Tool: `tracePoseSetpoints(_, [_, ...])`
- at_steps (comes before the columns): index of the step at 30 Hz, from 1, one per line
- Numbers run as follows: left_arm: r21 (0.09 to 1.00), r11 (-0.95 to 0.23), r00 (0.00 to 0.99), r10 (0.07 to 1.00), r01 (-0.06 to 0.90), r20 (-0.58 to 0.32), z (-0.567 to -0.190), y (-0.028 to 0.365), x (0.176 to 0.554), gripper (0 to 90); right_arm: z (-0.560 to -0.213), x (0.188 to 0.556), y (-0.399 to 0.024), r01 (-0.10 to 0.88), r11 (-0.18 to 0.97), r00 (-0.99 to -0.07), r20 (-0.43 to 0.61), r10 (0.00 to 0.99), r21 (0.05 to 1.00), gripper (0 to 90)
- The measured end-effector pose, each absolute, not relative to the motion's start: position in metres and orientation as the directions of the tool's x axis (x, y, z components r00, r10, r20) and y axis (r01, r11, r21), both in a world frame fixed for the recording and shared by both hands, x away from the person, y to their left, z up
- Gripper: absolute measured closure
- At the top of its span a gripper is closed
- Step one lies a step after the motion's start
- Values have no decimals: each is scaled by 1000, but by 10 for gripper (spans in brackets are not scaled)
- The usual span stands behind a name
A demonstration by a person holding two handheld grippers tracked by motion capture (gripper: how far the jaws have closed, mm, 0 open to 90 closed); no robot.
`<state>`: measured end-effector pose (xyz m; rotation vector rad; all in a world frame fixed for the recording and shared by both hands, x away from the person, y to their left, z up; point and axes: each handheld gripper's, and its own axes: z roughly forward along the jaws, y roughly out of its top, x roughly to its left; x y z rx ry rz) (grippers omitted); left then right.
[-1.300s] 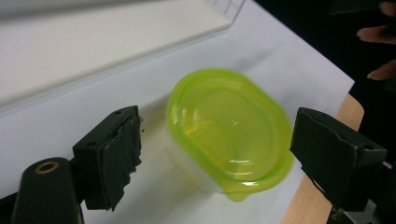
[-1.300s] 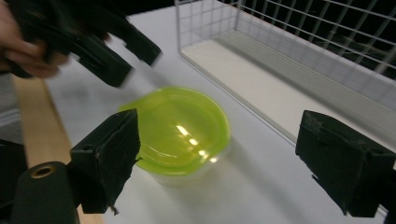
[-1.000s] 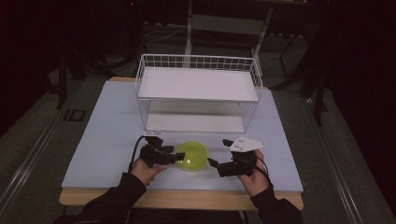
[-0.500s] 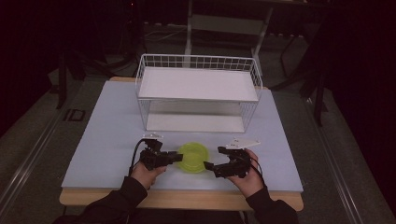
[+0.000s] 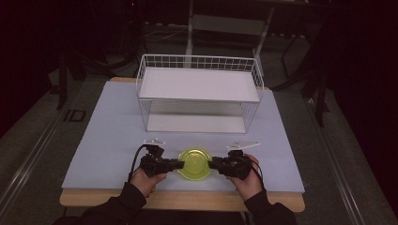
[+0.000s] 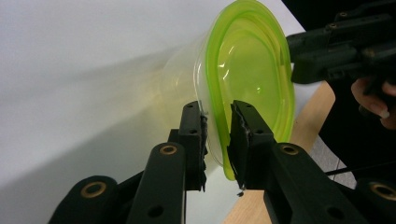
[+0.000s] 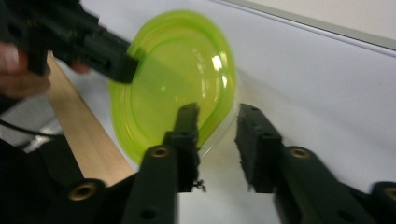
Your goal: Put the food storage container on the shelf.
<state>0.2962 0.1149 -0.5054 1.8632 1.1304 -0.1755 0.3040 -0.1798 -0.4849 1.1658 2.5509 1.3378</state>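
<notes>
A: As two hand-held grippers meet near the front edge of the table (image 5: pixel 108 140), a clear tub with a lime-green lid (image 5: pixel 195 163) sits between them. Why the two-sided hold?

B: Judging by the angles, it looks like one side steadies while the other works the lid. The left gripper (image 6: pixel 217 140) is clamped on the lid's rim, one jaw outside the tub wall, the other on the lid's face.

A: And the right?

B: The right gripper (image 7: pixel 217 135) has its jaws parted around the opposite rim. One jaw lies over the lid; the other stands clear of the tub. It is not gripping anything.

A: So the tub is where, exactly?

B: On the pale table top, close to the person's side, just short of the wooden front edge (image 7: pixel 84 135).

A: Any room to move?

B: Plenty ahead. Bare table lies between the tub and the white wire rack (image 5: pixel 199 93), which stands well apart toward the back. Both rack shelves look empty. Behind the hands there is little margin before the edge.
</notes>
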Motion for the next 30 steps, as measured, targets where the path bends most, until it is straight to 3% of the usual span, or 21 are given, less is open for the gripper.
tracePoseSetpoints(3, [637, -165, 579, 626, 753, -522, -504, 113, 293, 809, -486, 305, -177, 625, 332, -702, 323, 635, 706, 707])
tracePoseSetpoints(9, [632, -176, 576, 639, 754, -510, -503, 111, 289, 818, -483, 301, -173, 632, 328, -688, 316, 653, 702, 790])
tracePoseSetpoints(15, [616, -154, 556, 633, 772, -539, -501, 109, 288, 821, -477, 299, -175, 627, 307, -679, 309, 666, 716, 803])
tracePoseSetpoints(30, [677, -72, 573, 602, 732, -556, -449, 122, 298, 825, -423, 309, -169, 562, 270, -694, 267, 669, 782, 803])
